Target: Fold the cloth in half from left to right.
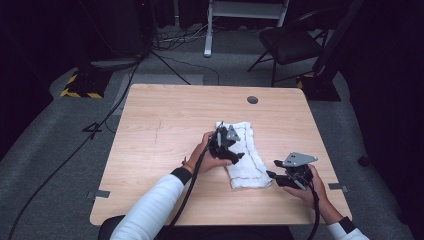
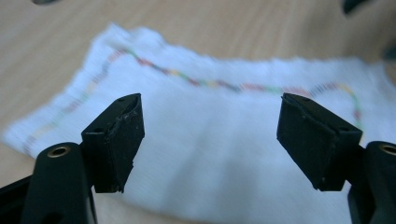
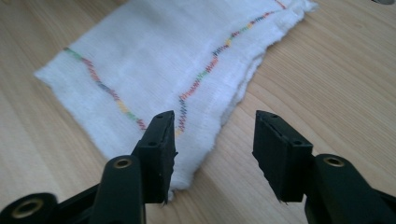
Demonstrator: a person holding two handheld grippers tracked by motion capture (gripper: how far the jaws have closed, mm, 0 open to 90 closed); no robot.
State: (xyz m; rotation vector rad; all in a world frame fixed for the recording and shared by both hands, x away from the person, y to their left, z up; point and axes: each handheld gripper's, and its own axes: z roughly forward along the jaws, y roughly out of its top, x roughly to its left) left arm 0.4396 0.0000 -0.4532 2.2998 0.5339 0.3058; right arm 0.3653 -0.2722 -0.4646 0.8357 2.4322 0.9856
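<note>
Both forearms reach in over the bench (image 1: 150, 115), where a folded white cloth (image 1: 245, 155) with coloured stitching lies flat. Left claw (image 1: 231, 151) and right claw (image 1: 272, 176) hang released, holding nothing; next probably comes pinching an edge for another fold.

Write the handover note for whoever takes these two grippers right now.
Left gripper: open, fingers spread over the middle of the cloth, nothing between them.
Right gripper: open at the cloth's near corner, over the edge, holding nothing.
Cloth: white with coloured stitching, folded into a long strip, lying flat on the table right of centre, free of both grippers.
Done: the cloth looks folded at least once and lies released.
Left: judging by the right gripper's place at the corner, probably another fold or some smoothing; regrip first.
</note>
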